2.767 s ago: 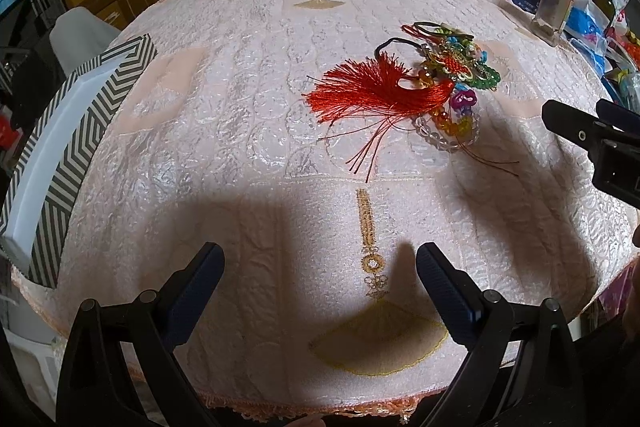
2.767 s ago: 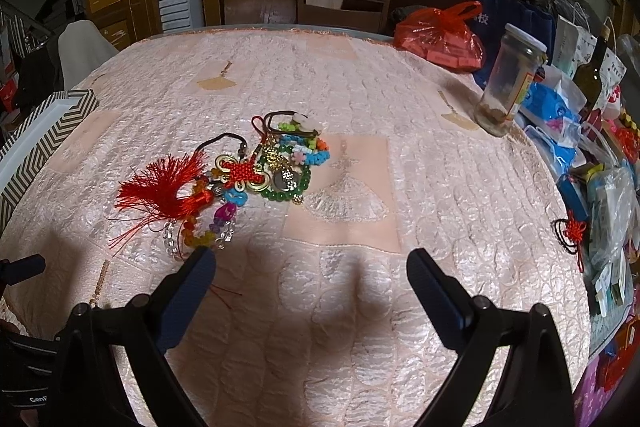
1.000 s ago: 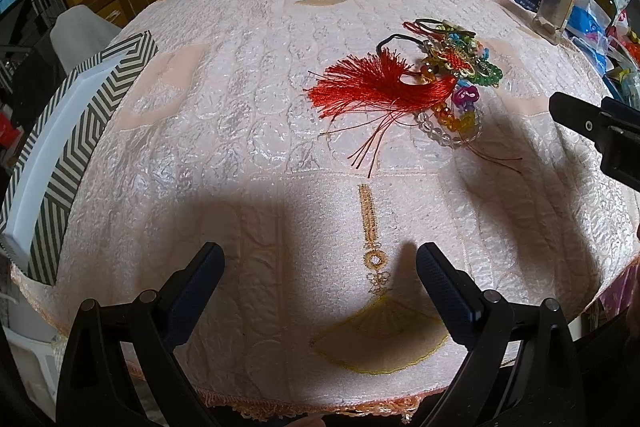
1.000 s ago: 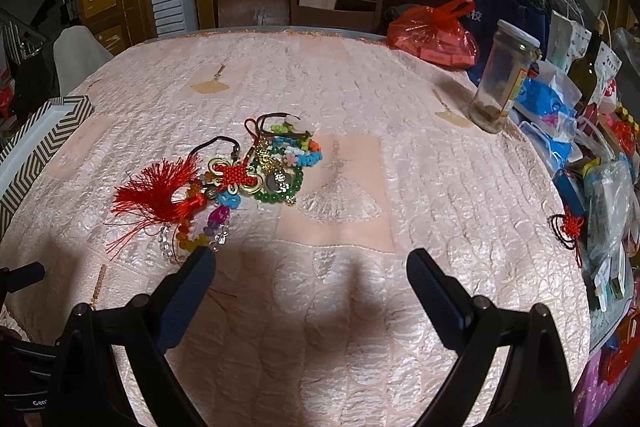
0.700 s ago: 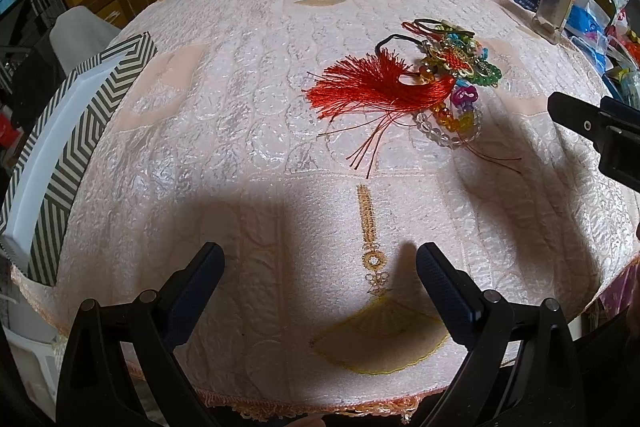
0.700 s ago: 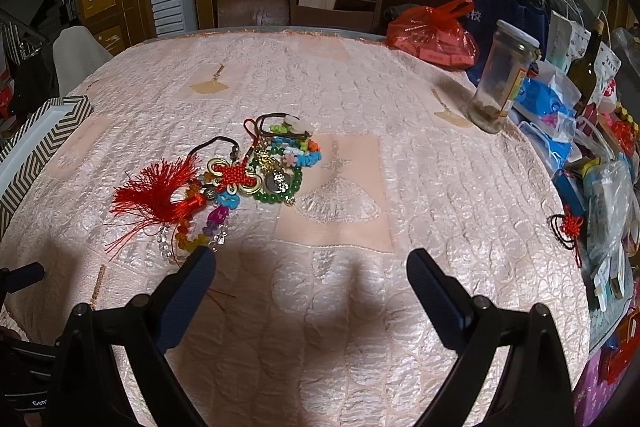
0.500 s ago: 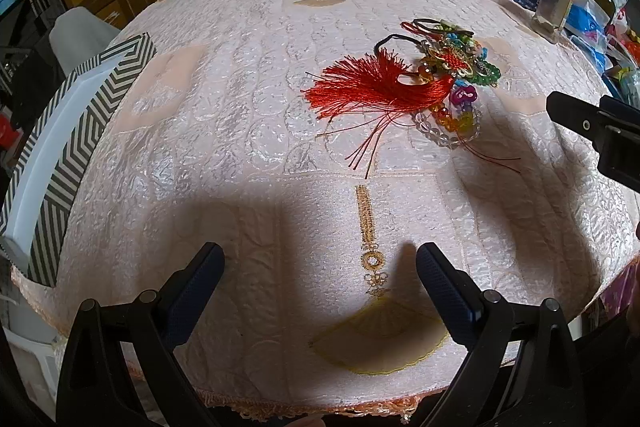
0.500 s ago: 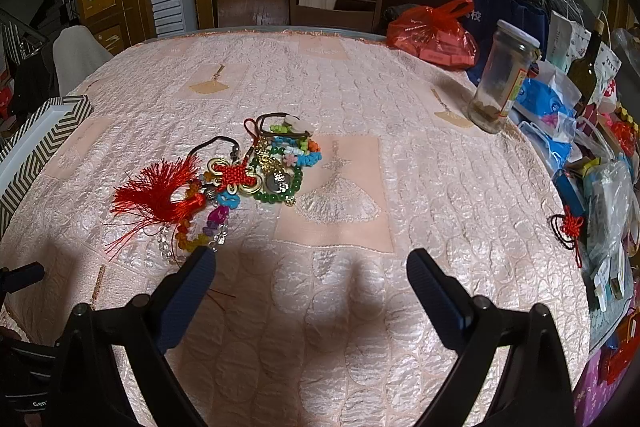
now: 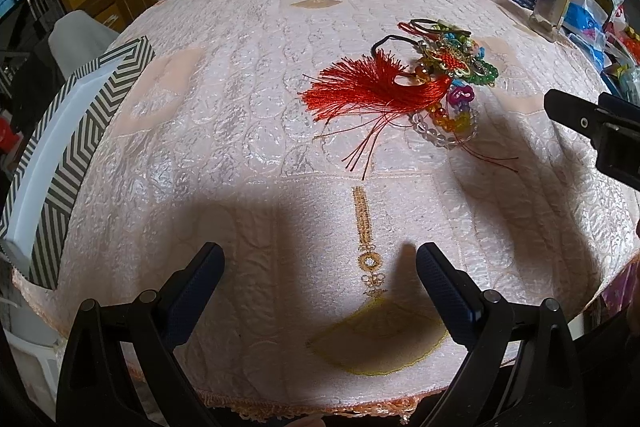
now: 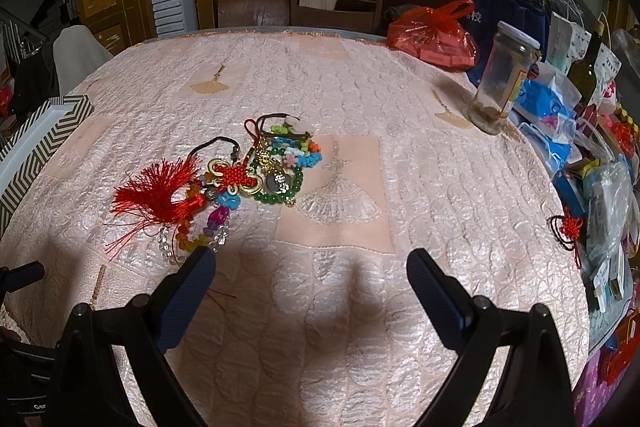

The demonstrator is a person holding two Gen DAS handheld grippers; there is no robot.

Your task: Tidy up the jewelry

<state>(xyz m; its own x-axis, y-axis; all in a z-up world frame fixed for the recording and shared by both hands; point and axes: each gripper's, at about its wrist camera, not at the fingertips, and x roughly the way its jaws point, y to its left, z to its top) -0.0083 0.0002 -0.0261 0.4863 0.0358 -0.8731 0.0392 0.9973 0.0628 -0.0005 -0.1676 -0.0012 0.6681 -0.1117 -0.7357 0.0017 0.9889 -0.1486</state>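
A tangled pile of jewelry lies on the pink tablecloth: a red tassel with a red knot (image 9: 372, 93) (image 10: 160, 193), clear and coloured bead bracelets (image 9: 450, 125) (image 10: 192, 239), a green bead bracelet (image 10: 280, 197) and dark cords (image 10: 276, 125). A striped box with a white inside (image 9: 60, 131) (image 10: 36, 143) sits at the table's left edge. My left gripper (image 9: 320, 267) is open and empty, near the front edge, well short of the pile. My right gripper (image 10: 312, 271) is open and empty, just right of the pile; it shows in the left wrist view (image 9: 592, 131).
A glass jar (image 10: 500, 83), a red plastic bag (image 10: 432, 31), a dark bottle (image 10: 586, 71) and many packets (image 10: 600, 187) crowd the table's right side. A small red knot charm (image 10: 568, 227) lies there. Chairs (image 10: 336, 3) stand behind the table.
Both grippers stay open and almost still; the views shift only slightly. The jewelry pile has not moved.
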